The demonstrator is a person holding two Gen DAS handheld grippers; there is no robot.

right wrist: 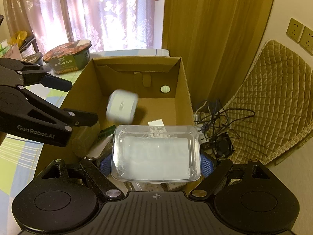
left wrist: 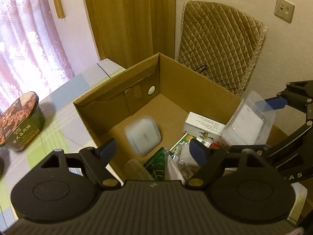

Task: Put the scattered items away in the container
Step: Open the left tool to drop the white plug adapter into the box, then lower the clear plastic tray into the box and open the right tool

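We are pinching a clear plastic box between the right gripper's fingers, hovering over the cardboard box; it could slip or land crooked on the packets below. Our left gripper is hanging with fingers spread, empty. A blurred white case is tumbling inside and may bounce. Farther off, the noodle bowl is waiting on the desk.

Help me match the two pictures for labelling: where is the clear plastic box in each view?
Left wrist view: clear plastic box at right, over the cardboard box's rim, in the right gripper.
Right wrist view: low centre, between the blue pads.
Shared landmark: round hole in the cardboard wall.
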